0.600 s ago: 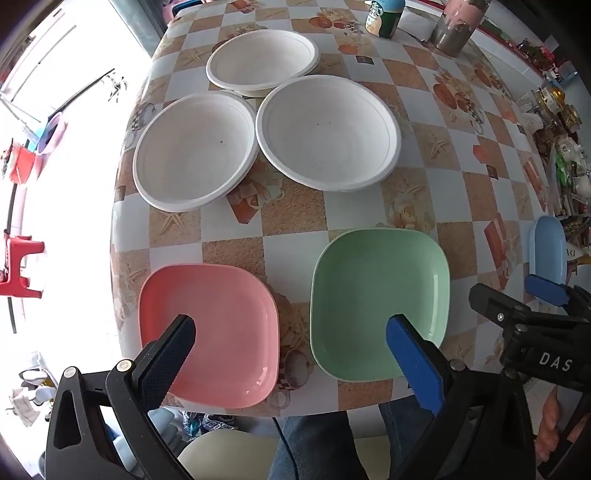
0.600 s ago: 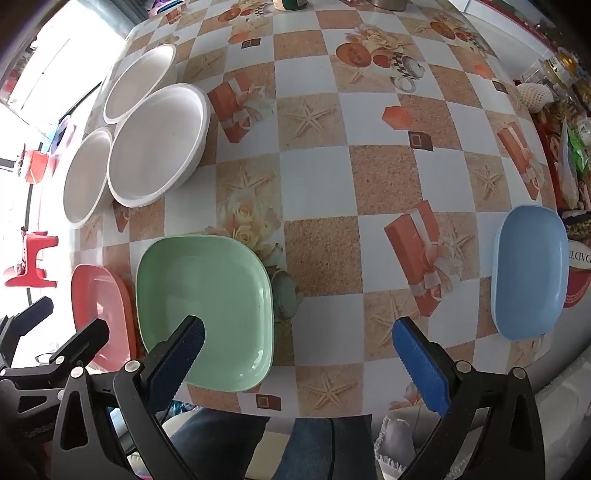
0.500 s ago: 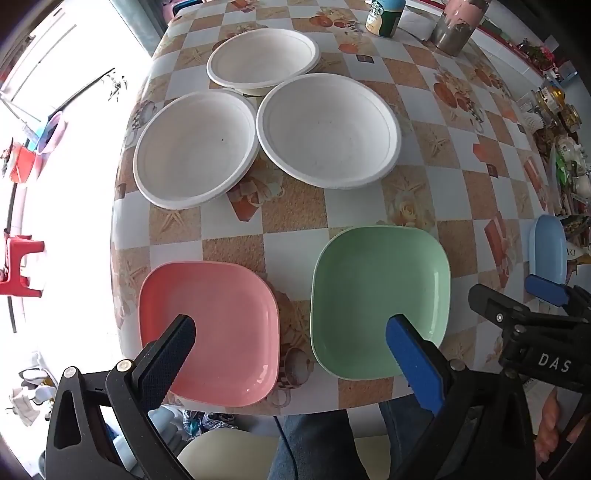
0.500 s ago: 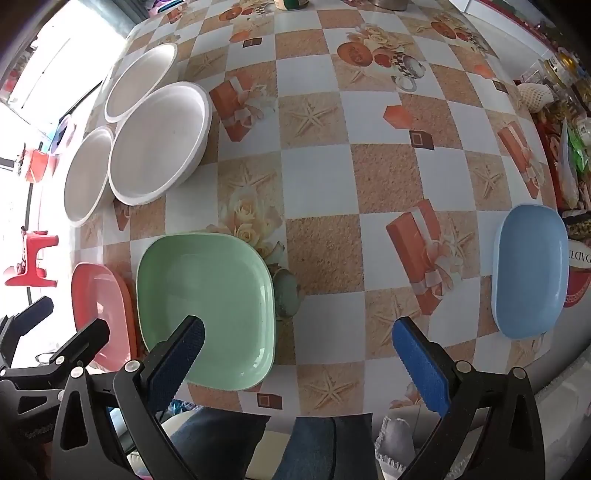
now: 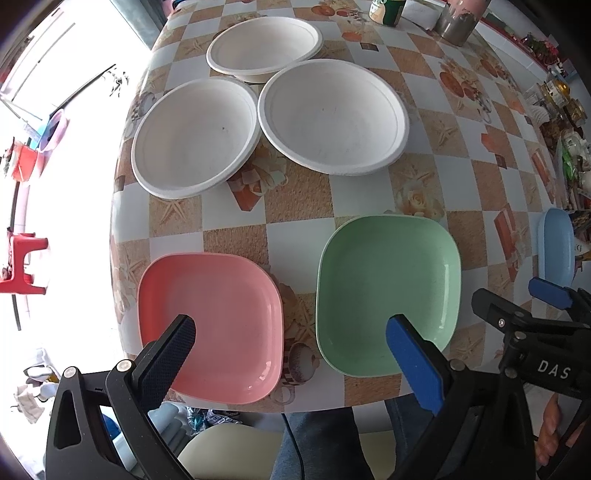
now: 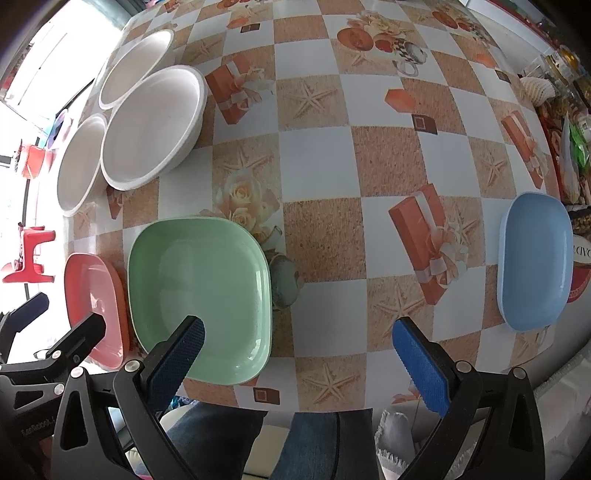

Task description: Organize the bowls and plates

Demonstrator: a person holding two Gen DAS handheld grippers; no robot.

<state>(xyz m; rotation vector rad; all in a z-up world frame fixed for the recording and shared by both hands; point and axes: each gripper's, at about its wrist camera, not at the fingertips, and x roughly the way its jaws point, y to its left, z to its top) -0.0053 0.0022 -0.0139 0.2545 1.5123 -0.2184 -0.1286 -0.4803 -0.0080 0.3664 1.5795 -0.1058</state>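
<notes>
A pink square plate (image 5: 210,325) and a green square plate (image 5: 388,295) lie side by side at the table's near edge. Three white round bowls (image 5: 195,136) (image 5: 332,114) (image 5: 264,48) sit farther back, rims overlapping. A blue plate (image 6: 533,258) lies at the right edge. My left gripper (image 5: 291,365) is open and empty, hovering over the near edge between pink and green plates. My right gripper (image 6: 299,365) is open and empty, to the right of the green plate (image 6: 199,299).
The table (image 6: 317,162) has a checkered cloth. Jars and a metal cup (image 5: 458,22) stand at the far edge. Cluttered packages (image 6: 569,147) line the right side. A red stool (image 5: 22,258) stands on the floor to the left.
Both grippers have drifted slightly; the plates and bowls have not moved, and both grippers remain open.
</notes>
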